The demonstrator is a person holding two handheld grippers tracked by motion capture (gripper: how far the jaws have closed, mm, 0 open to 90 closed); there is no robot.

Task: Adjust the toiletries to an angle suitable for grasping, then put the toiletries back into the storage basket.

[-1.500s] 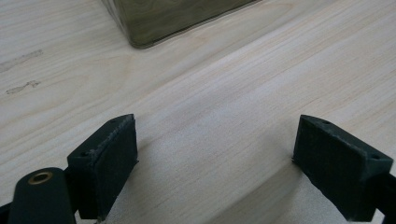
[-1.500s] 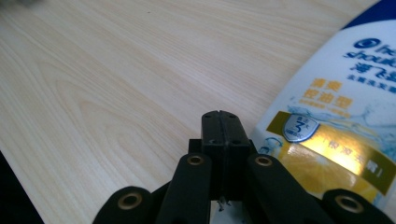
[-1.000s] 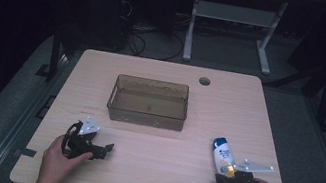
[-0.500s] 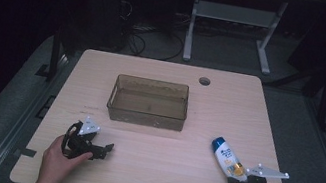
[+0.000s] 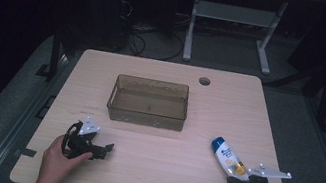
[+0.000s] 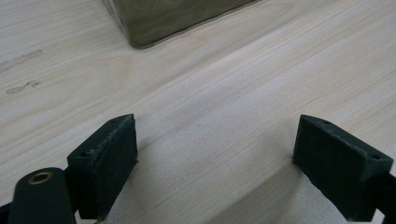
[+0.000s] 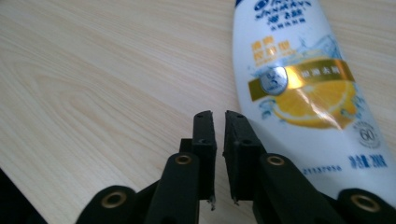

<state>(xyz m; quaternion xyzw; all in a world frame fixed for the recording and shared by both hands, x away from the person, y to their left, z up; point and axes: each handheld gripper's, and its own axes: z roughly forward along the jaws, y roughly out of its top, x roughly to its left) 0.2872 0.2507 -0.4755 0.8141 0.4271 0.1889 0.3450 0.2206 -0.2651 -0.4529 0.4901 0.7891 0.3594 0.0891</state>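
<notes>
Over at the near right of the wooden table [image 5: 232,91], the right gripper [image 7: 219,122] rests low against the board with its two black jaws standing almost together, just a thin slit between them and nothing caught in that slit; they have just been opening a little from fully closed. The shampoo bottle [image 7: 299,79] lies flat on the table just beside those jaws, on their right in the right gripper view, white with a gold band and an orange slice printed on it, and the right-hand jaw overlaps its lower edge in that view, though I cannot tell whether they touch. From the high view the bottle [image 5: 226,156] lies at a slant, its blue cap toward the middle of the table and its base toward the right gripper [image 5: 247,180], which sits right at that end. On the near left, the left gripper [image 5: 102,148] is held by a hand [image 5: 57,159] low over the bare wood, its jaws spread wide with only tabletop between them. A clear brownish bin [image 5: 149,102] sits in the middle of the table, well apart from the bottle, and its corner [image 6: 140,28] shows ahead of the left jaws.
</notes>
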